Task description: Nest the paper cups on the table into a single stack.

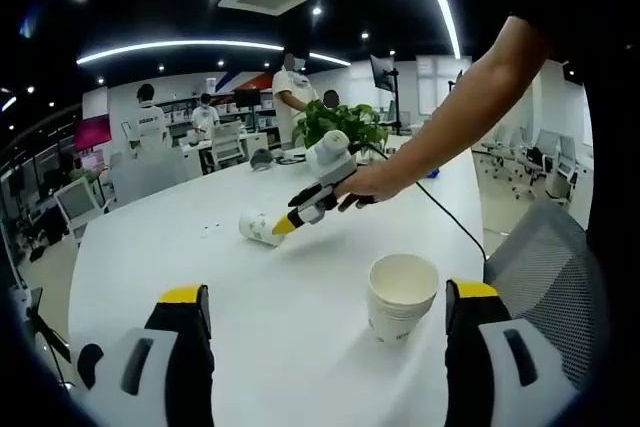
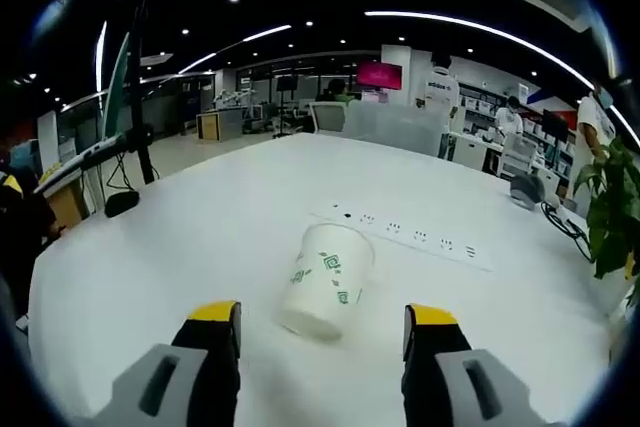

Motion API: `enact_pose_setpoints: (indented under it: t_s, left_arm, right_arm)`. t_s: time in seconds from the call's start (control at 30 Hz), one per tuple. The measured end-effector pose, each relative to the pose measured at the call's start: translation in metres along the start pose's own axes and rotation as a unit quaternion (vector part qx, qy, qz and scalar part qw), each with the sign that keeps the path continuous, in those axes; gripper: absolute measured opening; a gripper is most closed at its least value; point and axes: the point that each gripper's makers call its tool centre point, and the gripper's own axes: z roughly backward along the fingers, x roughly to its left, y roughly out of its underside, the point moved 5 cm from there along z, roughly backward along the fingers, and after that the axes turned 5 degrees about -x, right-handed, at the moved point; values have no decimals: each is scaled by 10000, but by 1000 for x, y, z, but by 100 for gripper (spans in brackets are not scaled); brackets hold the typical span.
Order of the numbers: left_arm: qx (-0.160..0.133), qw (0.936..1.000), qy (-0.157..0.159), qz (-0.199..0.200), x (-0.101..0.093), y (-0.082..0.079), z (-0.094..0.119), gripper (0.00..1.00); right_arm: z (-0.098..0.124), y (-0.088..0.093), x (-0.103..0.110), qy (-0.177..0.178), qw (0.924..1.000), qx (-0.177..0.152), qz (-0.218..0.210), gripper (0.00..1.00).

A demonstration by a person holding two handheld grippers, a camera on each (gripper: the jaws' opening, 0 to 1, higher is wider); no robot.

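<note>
Paper cups are waiting in two places on the white worktop point(image 1: 180, 247): in the left gripper view a single tipped cup point(image 1: 257, 228) is lying on its side left of centre, while an upright stack of cups point(image 1: 401, 297) is standing at lower right of centre. Moving from left to right in that view, the left hand-held gripper point(image 1: 330, 332) is showing its yellow-tipped jaws spread wide at the bottom of the frame, gripping nothing, with the stack sitting nearer its right jaw. Above centre, the right hand-held gripper point(image 1: 283, 226) is reaching in on the person's arm, its tip just beside the tipped cup. In the right gripper view the same cup point(image 2: 324, 292) is lying at centre, its closed base pointing toward the camera and its mouth facing away, and the right hand-held gripper point(image 2: 320, 332) is holding its jaws wide apart with nothing yet between them. To do this pickup well, the jaws should probably be straddling the cup's wall evenly and closing gently, since thin paper crushes easily and a lying cup may be rolling away.
</note>
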Motion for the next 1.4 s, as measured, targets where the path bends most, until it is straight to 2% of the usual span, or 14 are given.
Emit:
enact_pose_setpoints:
  t_s: [0.2,0.33,0.47,0.6,0.67,0.73,0.97,1.1,1.27,1.4]
  left_arm:
    - [91,9999,-83,-40,8,4,1,94]
    - [186,9997,-179,-54,15,8,1,90]
    - [287,9992,-264,-28,20,14,1,85]
    - [290,9991,-305,19,23,15,2,85]
    - [255,9992,-312,64,24,14,3,85]
    - [254,9991,-334,74,26,15,3,85]
    - [230,9987,-407,191,28,17,6,82]
    - [241,9987,-397,223,28,18,6,77]
    - [202,9989,-355,248,25,16,4,76]
    - [179,9992,-285,219,22,15,3,76]
  right_arm:
    - [-23,6,-6,112,9996,144,-212,61]
    - [-31,3,-4,111,9991,144,-391,60]
    - [-36,2,0,109,9987,179,-475,54]
    - [-43,1,2,91,9982,214,-548,49]
    - [-44,1,4,23,9979,222,-613,41]
    - [-46,1,5,-75,9976,252,-637,38]
    - [-37,1,16,-245,9979,279,-534,37]
    - [-33,-5,22,-371,9982,230,-408,36]
    - [-26,-10,29,-518,9981,140,-319,36]
    - [-10,-14,38,-645,9977,69,-202,36]
